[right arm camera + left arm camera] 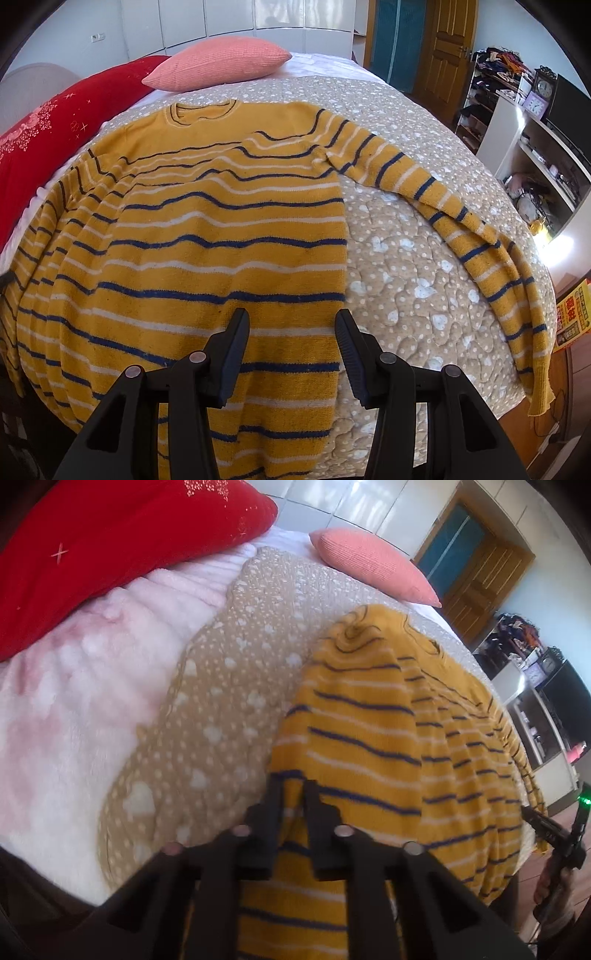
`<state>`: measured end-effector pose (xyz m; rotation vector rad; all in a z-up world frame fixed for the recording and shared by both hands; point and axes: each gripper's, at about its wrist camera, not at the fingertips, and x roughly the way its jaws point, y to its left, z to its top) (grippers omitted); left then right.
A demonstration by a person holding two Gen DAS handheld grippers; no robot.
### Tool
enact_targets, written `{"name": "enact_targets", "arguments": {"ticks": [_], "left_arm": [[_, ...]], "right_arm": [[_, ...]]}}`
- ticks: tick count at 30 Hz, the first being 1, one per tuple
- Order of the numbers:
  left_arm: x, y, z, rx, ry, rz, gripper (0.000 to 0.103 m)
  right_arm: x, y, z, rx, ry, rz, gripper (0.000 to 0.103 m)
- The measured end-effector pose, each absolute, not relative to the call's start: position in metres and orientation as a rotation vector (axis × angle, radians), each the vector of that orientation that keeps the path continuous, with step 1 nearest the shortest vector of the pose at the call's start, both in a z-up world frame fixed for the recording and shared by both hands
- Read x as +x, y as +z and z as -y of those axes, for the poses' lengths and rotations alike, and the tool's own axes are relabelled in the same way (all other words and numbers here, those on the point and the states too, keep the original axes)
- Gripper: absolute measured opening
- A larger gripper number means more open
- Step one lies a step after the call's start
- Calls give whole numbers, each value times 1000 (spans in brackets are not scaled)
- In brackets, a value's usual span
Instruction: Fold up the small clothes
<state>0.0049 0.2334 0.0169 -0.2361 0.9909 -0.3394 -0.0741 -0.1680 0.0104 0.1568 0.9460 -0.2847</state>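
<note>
Between and ahead of the right gripper's [291, 325] wide-apart jaws lies the yellow striped sweater [207, 221], spread flat on the bed. Its neck hole points away from the jaws and its bottom hem is closest to them, so it runs long from near to far. One sleeve [461, 229] stretches out to the right of the jaws and hangs off the bed's edge. The other sleeve is bunched in folds at the left side.

The left gripper [293, 790] has its jaws close together with a fold of the sweater's left edge pinched between them.

Under the sweater is a tan quilt [399, 258] with white hearts and dots. To the right of the right jaws there is a wide bare patch of quilt between the sweater's body and the sleeve. To the left of the left jaws lies a fluffy pink blanket [74, 709].

Far past the jaws sit a pink pillow [221, 66] and a red pillow [48, 129]. Behind them are white cupboards [229, 18], and a wooden door [448, 40]. Off to the right are shelves with a clock [545, 88].
</note>
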Motion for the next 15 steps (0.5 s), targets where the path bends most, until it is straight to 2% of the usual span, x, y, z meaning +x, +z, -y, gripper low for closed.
{"name": "enact_targets", "arguments": {"ticks": [3, 6, 13, 14, 15], "left_arm": [[0, 27, -239, -225, -277, -983, 7], [8, 45, -248, -77, -113, -928, 6], [59, 70, -293, -23, 105, -870, 7], [57, 74, -293, -35, 96, -852, 8], [51, 78, -292, -63, 67, -838, 17]], "right_arm": [[-75, 8, 171, 157, -294, -957, 52], [-76, 10, 174, 158, -299, -953, 52], [-85, 18, 184, 164, -331, -915, 52], [-88, 19, 188, 171, -335, -911, 52], [-91, 20, 192, 177, -341, -907, 52]]}}
